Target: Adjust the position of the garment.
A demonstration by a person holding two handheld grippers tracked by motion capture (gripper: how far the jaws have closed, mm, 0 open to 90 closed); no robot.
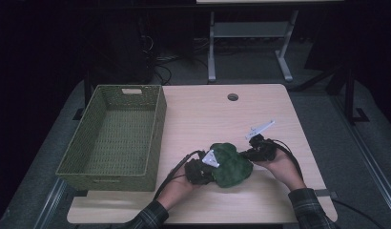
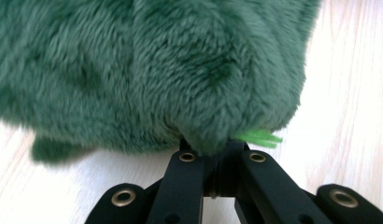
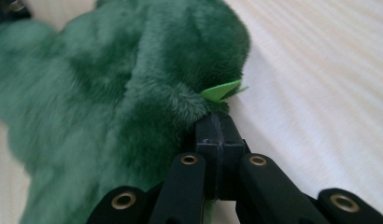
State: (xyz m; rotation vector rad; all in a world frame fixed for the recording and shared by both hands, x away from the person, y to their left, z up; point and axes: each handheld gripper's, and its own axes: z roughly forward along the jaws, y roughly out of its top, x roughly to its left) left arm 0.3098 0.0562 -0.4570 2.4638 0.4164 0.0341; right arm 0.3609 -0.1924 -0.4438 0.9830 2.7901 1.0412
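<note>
High view: the green plush cloth (image 1: 231, 165) lies bunched on the tabletop (image 1: 208, 114) near the person's edge, between the two hands and well apart from the woven basket (image 1: 158, 124) at the left. The left gripper (image 1: 203, 169) meets it on its left side and the right gripper (image 1: 248, 151) on its right.

In the left gripper view, the jaws are pressed together on a pinch of the cloth's edge, right beside a small bright green tag (image 2: 258, 137). In the right gripper view, the jaws are likewise clamped tight on a fold of pile, just below the same kind of tag (image 3: 221, 90).

Both holds look shallow: each takes only the outermost bit of fluffy edge, so I judge that a lift or a pull apart could drag the pile out from between the jaws, dropping one side. If one corner slips, the cloth would hang from the other gripper and swing, and could land in a heap.

The fabric is bunched, so the jaws may each hold more than one layer; spreading it could then leave it twisted instead of flat.

If the cloth is bound for the basket, a low carry could catch the trailing part on the near rim and tip or shove the basket toward the tabletop's left edge, which it already overhangs.
</note>
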